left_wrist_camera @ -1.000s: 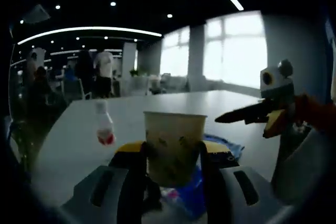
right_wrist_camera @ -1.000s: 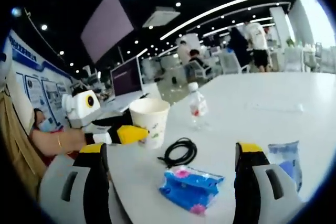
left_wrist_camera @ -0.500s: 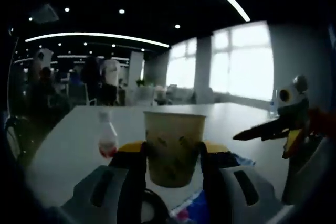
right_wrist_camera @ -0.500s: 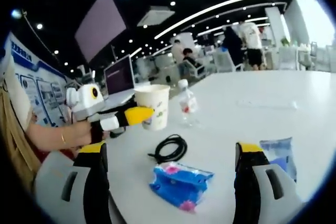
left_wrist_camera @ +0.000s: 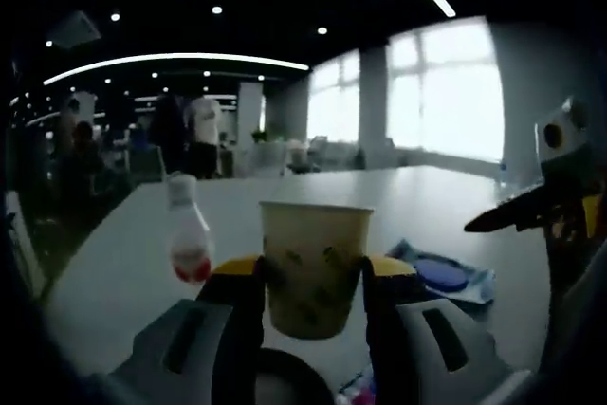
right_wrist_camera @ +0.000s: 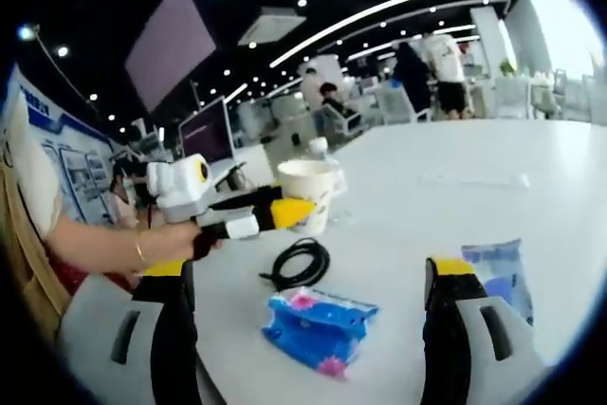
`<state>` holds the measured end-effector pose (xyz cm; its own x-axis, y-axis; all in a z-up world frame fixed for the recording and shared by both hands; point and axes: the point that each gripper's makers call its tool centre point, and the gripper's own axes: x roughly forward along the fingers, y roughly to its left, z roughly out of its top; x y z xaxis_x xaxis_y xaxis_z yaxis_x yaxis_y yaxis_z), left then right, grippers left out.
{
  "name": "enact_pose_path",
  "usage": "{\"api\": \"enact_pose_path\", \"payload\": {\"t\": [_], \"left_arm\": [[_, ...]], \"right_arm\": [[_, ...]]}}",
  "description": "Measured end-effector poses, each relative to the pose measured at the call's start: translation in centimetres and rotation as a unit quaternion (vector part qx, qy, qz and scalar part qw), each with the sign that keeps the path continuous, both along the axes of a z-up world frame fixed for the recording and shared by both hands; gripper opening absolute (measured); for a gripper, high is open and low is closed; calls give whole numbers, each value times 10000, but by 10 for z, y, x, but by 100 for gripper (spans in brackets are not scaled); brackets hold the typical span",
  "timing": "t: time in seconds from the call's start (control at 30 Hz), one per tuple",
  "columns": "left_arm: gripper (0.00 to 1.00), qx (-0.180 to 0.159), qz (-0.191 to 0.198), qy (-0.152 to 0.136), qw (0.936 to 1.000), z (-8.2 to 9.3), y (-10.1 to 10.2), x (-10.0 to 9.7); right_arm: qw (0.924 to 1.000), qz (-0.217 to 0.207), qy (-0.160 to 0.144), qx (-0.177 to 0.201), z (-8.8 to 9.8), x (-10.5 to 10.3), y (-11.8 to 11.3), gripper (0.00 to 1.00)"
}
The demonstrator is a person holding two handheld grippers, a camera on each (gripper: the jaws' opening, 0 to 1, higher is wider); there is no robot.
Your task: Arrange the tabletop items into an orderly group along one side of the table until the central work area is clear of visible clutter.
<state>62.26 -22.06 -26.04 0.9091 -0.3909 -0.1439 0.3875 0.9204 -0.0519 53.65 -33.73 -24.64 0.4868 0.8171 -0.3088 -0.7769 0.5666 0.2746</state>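
The left claw (right_wrist_camera: 270, 215) is clamped on the paper cup (left_wrist_camera: 314, 267), held above the counter (right_wrist_camera: 455, 206). Swinging it toward the water bottle (left_wrist_camera: 189, 239) could topple that. The right claw (right_wrist_camera: 308, 329) stands apart over the blue packet (right_wrist_camera: 318, 327), near the black cable (right_wrist_camera: 296, 264).

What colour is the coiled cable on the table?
Black; the coiled cable shows best in the right gripper view.

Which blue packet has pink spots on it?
The crumpled blue packet lying between the right tool's jaws, just below the black cable. The other blue pack, farther right, is flat, pale and clear-looking, with no pink.
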Motion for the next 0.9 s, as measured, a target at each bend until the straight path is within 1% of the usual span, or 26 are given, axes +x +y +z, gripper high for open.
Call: {"api": "enact_pose_path", "payload": {"t": [0.07, 0.13, 0.2, 0.27, 0.3, 0.37, 0.47, 0.57, 0.7, 0.83, 0.9], "left_arm": [[39, 131, -5, 2, 9999, -5, -1, 8], [39, 217, 13, 18, 9998, -9, -1, 14], [39, 125, 50, 31, 9999, -12, 1, 21], [39, -46, 96, 13, 9999, -14, 4, 28], [39, -41, 121, 26, 9999, -16, 5, 31], [39, 185, 287, 33, 9994, -22, 11, 38], [39, -2, 349, 93, 9993, -29, 14, 47], [39, 154, 366, -17, 9992, -33, 15, 54], [39, -13, 408, -92, 9991, -35, 15, 64], [39, -151, 531, -64, 9985, -40, 16, 75], [39, -160, 606, -81, 9980, -42, 16, 78]], "right_arm": [[9999, -51, -7, -92, -3, 2, -3, 99], [9998, -154, 13, -89, -4, 5, -6, 99], [9998, -177, 72, -56, -4, 6, -7, 99], [9998, -203, 68, -49, -4, 6, -7, 99], [9997, -208, 79, -65, -5, 6, -7, 99], [9997, -215, 98, -90, -7, 6, -7, 99], [9996, -216, 121, -131, -9, 6, -7, 99], [9995, -228, 142, -184, -12, 7, -8, 99], [9994, -233, 155, -218, -15, 7, -8, 99], [9991, -260, 199, -275, -19, 7, -10, 99], [9988, -277, 252, -301, -22, 7, -12, 99]]}}
